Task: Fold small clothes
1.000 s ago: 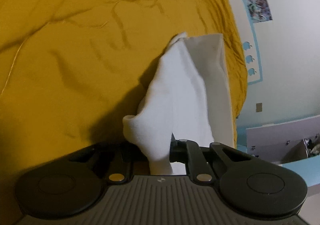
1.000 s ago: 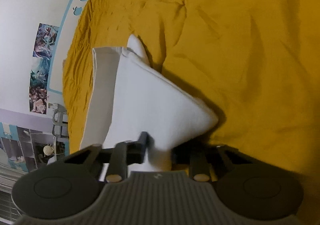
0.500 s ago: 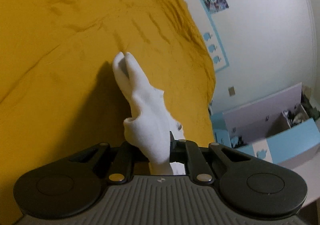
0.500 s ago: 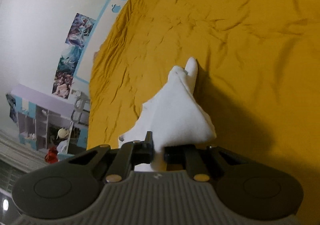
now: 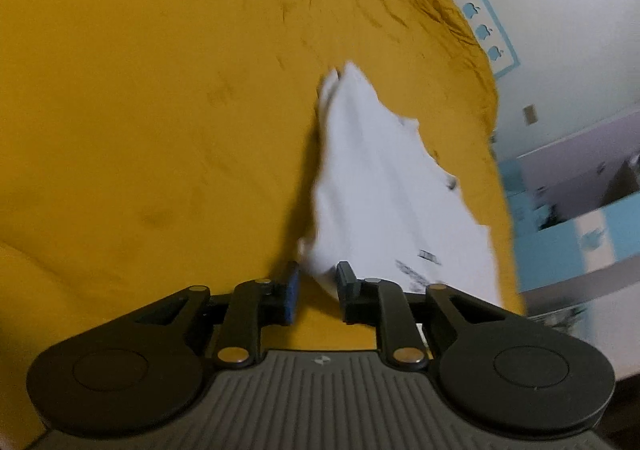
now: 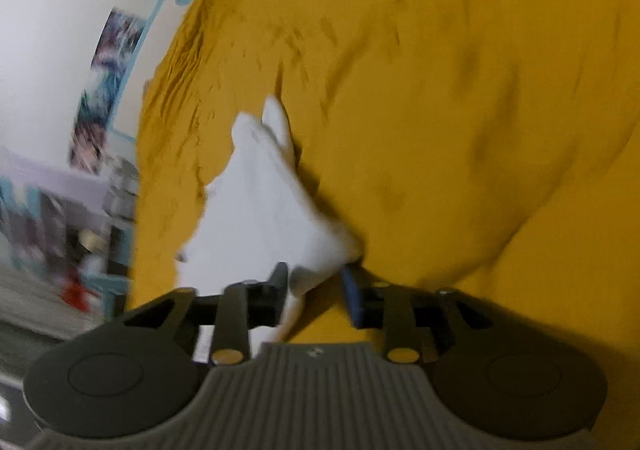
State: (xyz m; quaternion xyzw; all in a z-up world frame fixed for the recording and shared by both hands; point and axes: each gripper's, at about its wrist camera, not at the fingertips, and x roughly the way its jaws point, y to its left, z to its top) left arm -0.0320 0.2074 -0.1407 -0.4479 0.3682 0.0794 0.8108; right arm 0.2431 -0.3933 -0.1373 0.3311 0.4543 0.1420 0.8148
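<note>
White cloth (image 5: 380,178) lies between both downward-tilted claws' opening jaws, over yellow bedspread (image 5: 160,90)

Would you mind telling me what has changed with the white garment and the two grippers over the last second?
Both grippers have let go: the left gripper and right gripper, shut on the white garment a second ago, are opening, their pads now clear of the cloth. The garment has dropped towards the yellow bedspread. The bedspread itself is unchanged.
</note>
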